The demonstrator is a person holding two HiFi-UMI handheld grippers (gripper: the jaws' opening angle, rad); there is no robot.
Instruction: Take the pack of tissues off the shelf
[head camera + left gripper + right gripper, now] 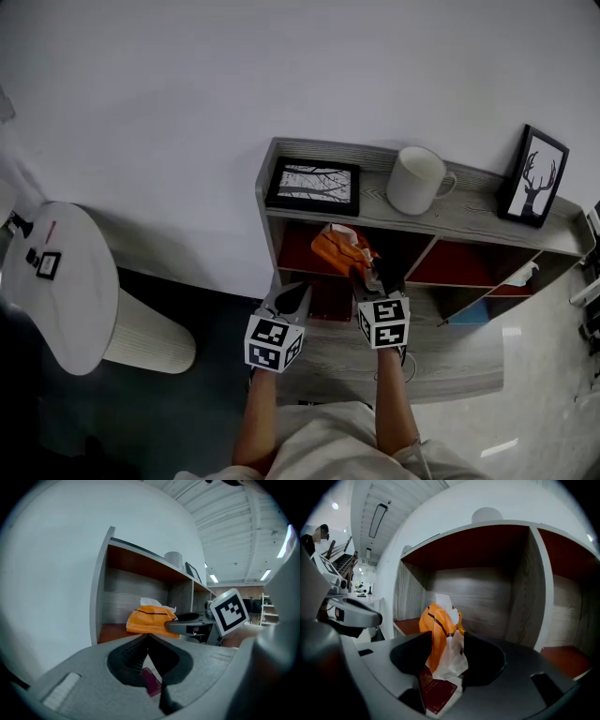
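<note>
Pack (438, 634): a soft orange plastic wrap with dark stripes and a white tissue puffing out of its top. It sits in the leftmost compartment of the shelf (373, 194), just under the top board and near the front edge. By the look of it, it will be very light and squashy. The film is likely slick and crinkly, so a shallow pinch on the loose tissue would probably only pull a sheet out. The better hold is across the orange body, mid-height, pressing gently until the stack inside firms up.

The right gripper (446, 641) has its jaws spread wide with the pack between them. The pads flank the wrap but do not seem to squeeze it. The left gripper (148, 637) is pressed together on nothing and hangs in front of the shelf's left end.

The shelf is grey wood-grain board with flat red-brown compartment floors and ceilings. These are hard, smooth surfaces that the pack should slide over easily. A maroon booklet (436, 691) lies below the pack on the shelf's lower ledge. On the shelf's top stand a glossy white mug (417, 180) and a black-framed picture (313, 186).
</note>
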